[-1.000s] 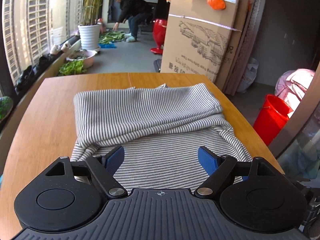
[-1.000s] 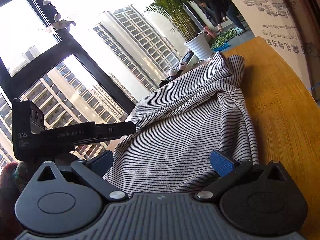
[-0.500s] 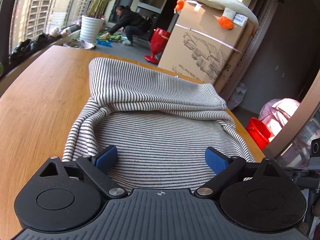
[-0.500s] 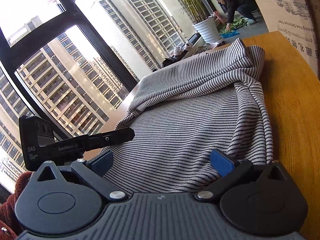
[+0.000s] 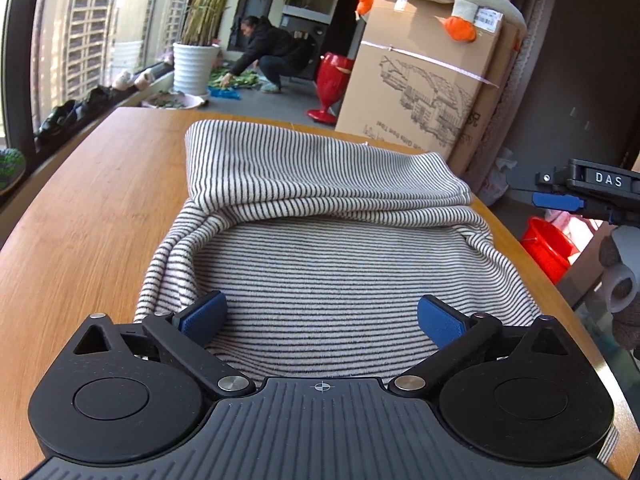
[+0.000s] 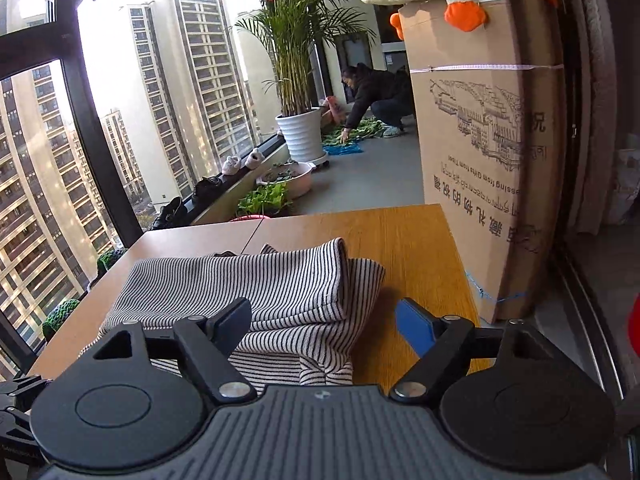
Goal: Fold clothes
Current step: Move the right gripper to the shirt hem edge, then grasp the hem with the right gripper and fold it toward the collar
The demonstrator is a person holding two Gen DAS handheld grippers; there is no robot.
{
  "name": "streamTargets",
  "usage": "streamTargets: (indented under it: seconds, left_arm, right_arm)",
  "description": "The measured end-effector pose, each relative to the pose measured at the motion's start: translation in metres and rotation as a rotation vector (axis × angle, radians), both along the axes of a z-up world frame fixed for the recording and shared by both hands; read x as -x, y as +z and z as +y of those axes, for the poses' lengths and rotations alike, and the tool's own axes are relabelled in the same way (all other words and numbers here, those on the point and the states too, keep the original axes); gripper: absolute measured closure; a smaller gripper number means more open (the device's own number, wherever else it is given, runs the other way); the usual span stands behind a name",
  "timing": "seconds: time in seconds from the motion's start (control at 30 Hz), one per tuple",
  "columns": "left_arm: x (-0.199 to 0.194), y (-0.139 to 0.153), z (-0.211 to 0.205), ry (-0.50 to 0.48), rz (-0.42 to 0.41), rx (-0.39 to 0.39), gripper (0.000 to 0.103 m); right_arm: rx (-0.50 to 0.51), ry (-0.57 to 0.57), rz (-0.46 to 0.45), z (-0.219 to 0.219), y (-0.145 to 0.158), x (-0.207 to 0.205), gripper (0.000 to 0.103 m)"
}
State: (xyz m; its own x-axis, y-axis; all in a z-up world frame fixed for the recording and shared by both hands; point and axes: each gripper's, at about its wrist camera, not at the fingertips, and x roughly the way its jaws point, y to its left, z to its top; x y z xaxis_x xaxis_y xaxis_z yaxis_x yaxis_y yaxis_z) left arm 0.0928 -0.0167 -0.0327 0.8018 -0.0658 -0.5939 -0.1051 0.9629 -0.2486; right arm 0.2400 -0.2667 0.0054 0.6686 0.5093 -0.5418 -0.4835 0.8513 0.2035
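Striped garment (image 5: pixel 320 264) lies part-folded on the counter (image 5: pixel 92 216), far layer doubled over. Left hand-held gripper (image 5: pixel 320 316) and right hand-held gripper (image 6: pixel 324 320) both spread wide, empty. Pinch every layer at the near hem corners (edges bunch), lift evenly.

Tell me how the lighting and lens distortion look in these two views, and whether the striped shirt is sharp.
Left wrist view: daylight from the window on the left, even light on the striped shirt, stripes crisp; table edges bow from the fisheye. Right wrist view: sky behind the window is blown out white, window frame curves, shirt stays readable, cardboard box well lit.
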Motion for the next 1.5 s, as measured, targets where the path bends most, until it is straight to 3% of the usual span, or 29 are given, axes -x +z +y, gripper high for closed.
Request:
streamTargets:
  seconds: [0.2,0.3,0.37,0.43,0.63,0.7,0.8,0.9,1.0,1.07,1.17,1.27,1.4,1.5]
  left_arm:
    - [0.003,-0.001,0.005,0.002,-0.013,0.031,0.0]
    - [0.004,-0.002,0.007,0.003,-0.018,0.043,0.0]
    - [0.004,-0.002,0.008,0.003,-0.021,0.05,0.0]
    - [0.004,-0.002,0.009,0.003,-0.024,0.058,0.0]
    - [0.006,-0.003,0.013,0.005,-0.036,0.095,0.0]
    - [0.006,-0.003,0.012,0.01,-0.034,0.093,0.0]
    - [0.007,-0.002,0.007,0.018,-0.028,0.079,0.0]
    - [0.009,-0.001,0.007,0.013,-0.025,0.08,0.0]
    - [0.009,0.005,0.012,-0.001,-0.024,0.116,0.0]
    - [0.006,0.015,0.016,-0.017,-0.03,0.141,0.0]
    - [-0.01,0.034,0.013,-0.012,-0.072,0.107,0.0]
    - [-0.041,0.043,0.006,-0.019,-0.091,0.035,0.0]
    - [-0.084,0.037,0.001,-0.033,-0.081,-0.045,0.0]
    - [-0.109,0.017,0.013,-0.012,-0.012,-0.037,0.0]
  right_arm:
    - [0.044,-0.07,0.029,0.031,-0.019,-0.047,0.051]
    - [0.056,-0.043,0.049,0.043,-0.025,-0.049,0.059]
    - [0.065,-0.024,0.056,0.05,-0.027,-0.049,0.077]
    - [0.051,0.001,0.032,0.051,-0.017,-0.043,0.08]
    - [-0.026,0.035,-0.082,0.038,0.029,-0.022,0.081]
    - [-0.002,0.013,-0.084,0.032,0.024,-0.024,0.081]
    - [0.055,-0.016,-0.003,0.026,-0.008,-0.032,0.08]
    - [0.044,-0.04,0.061,0.016,-0.036,-0.035,0.076]
    - [0.028,-0.049,0.055,0.007,-0.03,-0.033,0.067]
    - [0.023,-0.05,0.033,0.002,-0.02,-0.03,0.066]
    - [-0.011,-0.014,-0.005,0.002,-0.002,-0.024,0.072]
    - [-0.062,0.043,0.014,0.01,0.004,-0.022,0.074]
    - [-0.031,0.053,0.044,0.023,-0.012,-0.034,0.074]
    - [-0.01,0.042,0.103,0.021,-0.032,-0.048,0.076]
